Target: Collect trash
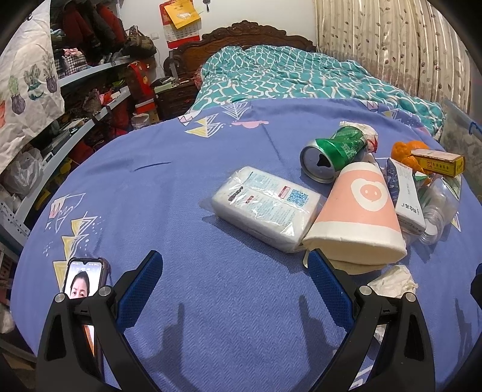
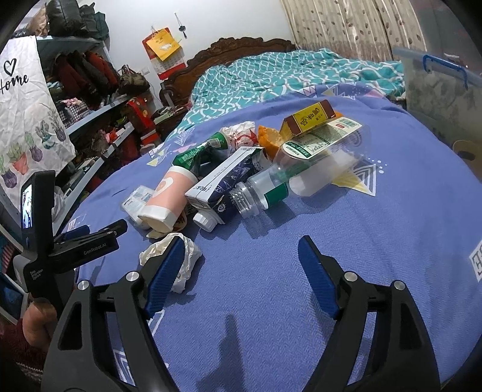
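Both the left gripper [image 1: 235, 271] and the right gripper [image 2: 241, 259] hover, fingers spread and empty, over the bed [image 2: 331, 241]. Trash is piled ahead: a pink cup [image 1: 358, 211] on its side, mouth nearward, beside a tissue pack [image 1: 265, 208], a crumpled tissue [image 2: 186, 256] nearest.

Home bedroom: bed [image 1: 150, 187] with blue sheet, teal quilt [image 1: 289, 75], carved wooden headboard [image 1: 241, 30]; floral curtains [image 1: 385, 39]; cluttered shelves [image 1: 90, 90] of clothes, bags; red wall calendar [image 1: 180, 24].
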A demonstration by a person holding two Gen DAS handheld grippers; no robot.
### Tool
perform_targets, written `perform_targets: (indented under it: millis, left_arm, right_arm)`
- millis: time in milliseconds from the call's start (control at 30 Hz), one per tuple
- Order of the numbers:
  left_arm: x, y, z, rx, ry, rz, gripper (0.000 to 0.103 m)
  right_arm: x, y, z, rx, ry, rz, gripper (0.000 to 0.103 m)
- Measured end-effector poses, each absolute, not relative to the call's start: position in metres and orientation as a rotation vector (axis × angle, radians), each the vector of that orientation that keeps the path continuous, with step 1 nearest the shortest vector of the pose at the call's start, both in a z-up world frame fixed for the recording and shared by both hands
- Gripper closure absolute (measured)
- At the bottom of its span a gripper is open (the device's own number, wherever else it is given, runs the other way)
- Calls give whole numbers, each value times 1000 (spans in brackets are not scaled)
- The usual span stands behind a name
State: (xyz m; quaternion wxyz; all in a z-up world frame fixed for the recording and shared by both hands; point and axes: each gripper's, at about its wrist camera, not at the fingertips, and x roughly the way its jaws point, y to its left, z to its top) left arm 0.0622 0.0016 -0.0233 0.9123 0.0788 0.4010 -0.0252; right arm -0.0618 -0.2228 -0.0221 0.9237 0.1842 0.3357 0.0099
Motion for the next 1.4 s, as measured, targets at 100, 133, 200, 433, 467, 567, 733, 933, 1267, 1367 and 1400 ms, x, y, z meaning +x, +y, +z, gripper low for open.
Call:
perform_targets:
  millis: [100, 133, 200, 433, 467, 567, 733, 933, 1267, 1367, 1400]
  left_arm:
    - [61, 3, -23, 160, 826, -50, 10]
    - [60, 4, -22, 158, 825, -50, 10]
    - [60, 4, -22, 156, 825, -49, 10]
    - [57, 7, -21, 152, 821, -47, 10]
    - [58, 7, -21, 152, 821, -47, 10]
    - [56, 9, -19, 150, 819, -45, 10]
    - [57, 10, -19, 150, 819, -44, 10]
    - [57, 10, -19, 150, 819, -45, 10]
    - [56, 11, -19, 150, 821, -45, 10]
    - [56, 11, -19, 150, 822, -46, 10]
    - [56, 11, -20, 149, 823, -46, 10]
  right_arm:
    - [-62, -223, -22, 379, 688, 20, 24]
    - [-63, -222, -21, 379, 687, 19, 24]
    - [-64, -222, -20, 379, 686, 19, 24]
    - [-64, -222, -21, 379, 687, 19, 24]
    - [-64, -222, -21, 378, 686, 19, 24]
    - [-64, -222, -20, 378, 686, 19, 24]
    - [-64, -222, -21, 378, 687, 19, 23]
    - [-64, -222, -21, 379, 687, 19, 23]
    - [-65, -223, -19, 382, 689, 17, 23]
    - [-66, -224, -18, 383, 690, 17, 23]
    - [-66, -225, -18, 385, 692, 16, 23]
